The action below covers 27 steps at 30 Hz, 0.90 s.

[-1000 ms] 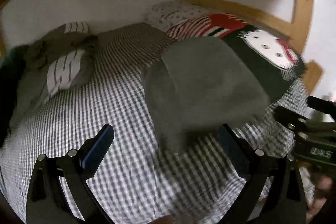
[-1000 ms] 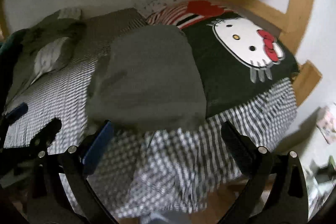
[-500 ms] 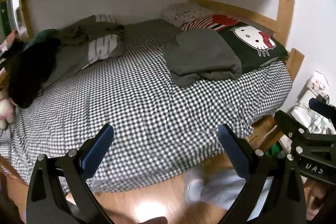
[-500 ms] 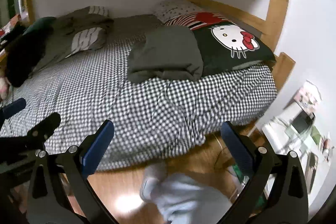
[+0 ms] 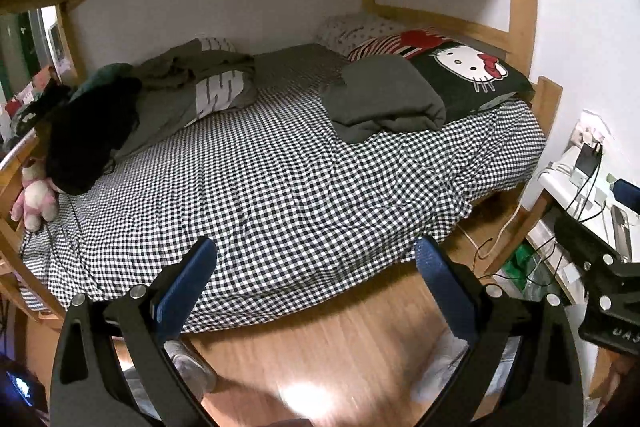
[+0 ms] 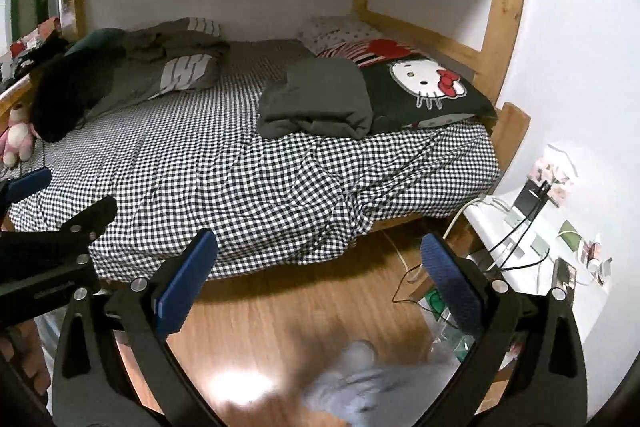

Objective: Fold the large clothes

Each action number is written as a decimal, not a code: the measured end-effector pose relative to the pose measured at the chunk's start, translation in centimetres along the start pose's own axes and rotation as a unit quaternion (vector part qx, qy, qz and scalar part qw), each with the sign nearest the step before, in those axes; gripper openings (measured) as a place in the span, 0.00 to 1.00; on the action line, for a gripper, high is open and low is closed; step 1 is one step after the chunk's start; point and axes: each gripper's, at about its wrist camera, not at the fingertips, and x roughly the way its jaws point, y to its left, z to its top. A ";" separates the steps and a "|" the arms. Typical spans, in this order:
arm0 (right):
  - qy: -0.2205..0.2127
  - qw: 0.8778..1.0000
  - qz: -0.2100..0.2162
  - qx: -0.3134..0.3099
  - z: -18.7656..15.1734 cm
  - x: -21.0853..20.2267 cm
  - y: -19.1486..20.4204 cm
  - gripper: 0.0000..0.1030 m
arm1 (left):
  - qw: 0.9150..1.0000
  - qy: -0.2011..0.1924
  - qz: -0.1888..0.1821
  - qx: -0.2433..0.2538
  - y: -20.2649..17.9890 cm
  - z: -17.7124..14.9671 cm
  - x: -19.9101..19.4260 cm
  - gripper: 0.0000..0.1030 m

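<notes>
Folding looks done for our grey garment (image 5: 384,95), beside the cat pillow (image 5: 468,71); our left gripper (image 5: 316,279) and right gripper (image 6: 320,267) gape empty, and the crumpled pile (image 5: 192,87) maybe waits.

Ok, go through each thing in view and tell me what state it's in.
Left gripper: open, holding nothing.
Right gripper: open, holding nothing.
Grey folded garment: folded, partly on the cat-print pillow.
Olive striped clothes heap: rumpled, unfolded.
Black-and-white checked sheet: wrinkled.

My left hand-held gripper (image 5: 316,275), black frame arms, blue finger pads (image 5: 184,285), silver screws, right hand-held gripper (image 6: 318,267) identical, light grey trousers (image 6: 372,387), grey socks (image 5: 188,367).
</notes>
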 end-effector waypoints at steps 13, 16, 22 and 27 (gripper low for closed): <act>0.016 1.000 -0.008 -0.009 -2.7 -0.1 -0.3 0.97 | 1.000 0.017 -0.020 -0.004 -1.4 -1.9 1.2 0.95; 0.023 1.000 -0.004 -0.006 -3.2 0.4 -0.2 0.97 | 1.000 0.020 -0.016 0.002 -1.3 -2.2 1.4 0.95; 0.016 1.000 0.003 -0.018 -3.2 0.3 0.6 0.97 | 0.999 0.023 -0.023 -0.003 0.2 -2.5 1.2 0.95; 0.011 0.999 0.023 -0.022 -3.3 0.3 0.5 0.97 | 0.999 0.025 -0.029 0.002 1.0 -2.7 0.8 0.95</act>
